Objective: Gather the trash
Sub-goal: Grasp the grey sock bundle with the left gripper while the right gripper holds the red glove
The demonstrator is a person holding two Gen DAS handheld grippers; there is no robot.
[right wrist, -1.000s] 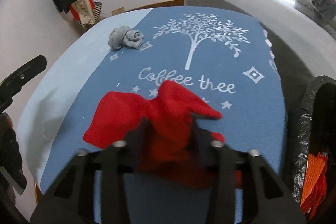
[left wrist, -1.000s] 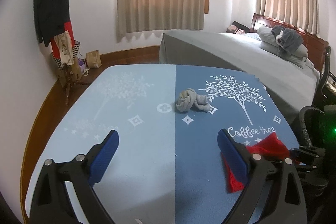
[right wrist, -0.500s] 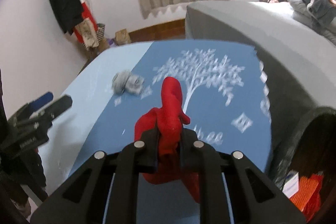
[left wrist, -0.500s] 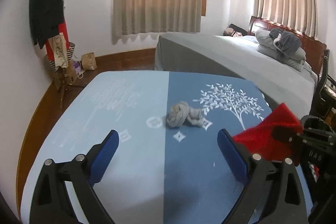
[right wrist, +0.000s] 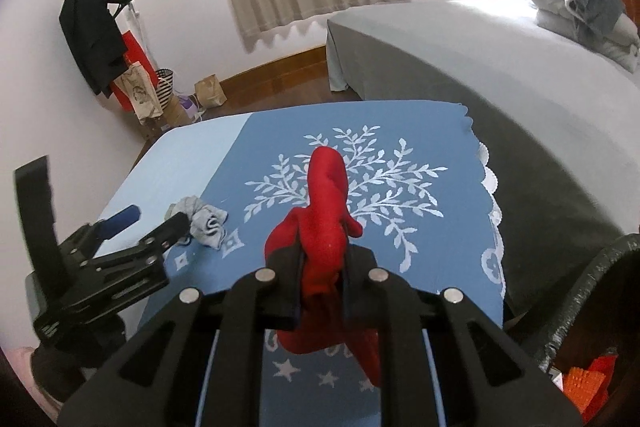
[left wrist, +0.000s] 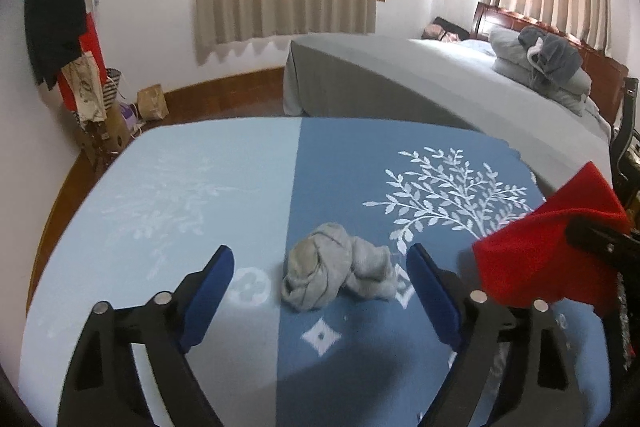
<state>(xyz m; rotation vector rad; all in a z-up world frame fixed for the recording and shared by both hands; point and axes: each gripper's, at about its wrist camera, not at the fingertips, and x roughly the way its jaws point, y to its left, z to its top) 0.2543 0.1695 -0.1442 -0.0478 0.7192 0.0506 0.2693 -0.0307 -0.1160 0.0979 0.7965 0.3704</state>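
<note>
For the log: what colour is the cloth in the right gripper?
Red cloth; clearest in the right wrist view.

Red cloth [right wrist: 325, 227] lifted off table; left gripper [left wrist: 320, 273] neared gray sock [left wrist: 336, 277].

On the blue tablecloth [left wrist: 224, 187], 1 knotted grey cloth [left wrist: 336, 277] and 1 red cloth [right wrist: 326, 211] were counted, along with 2 grippers. In the room, 1 bed [left wrist: 460, 87], 2 curtained windows, 1 coat stand [right wrist: 86, 7] and 1 black bin [right wrist: 592, 291] were seen.
</note>
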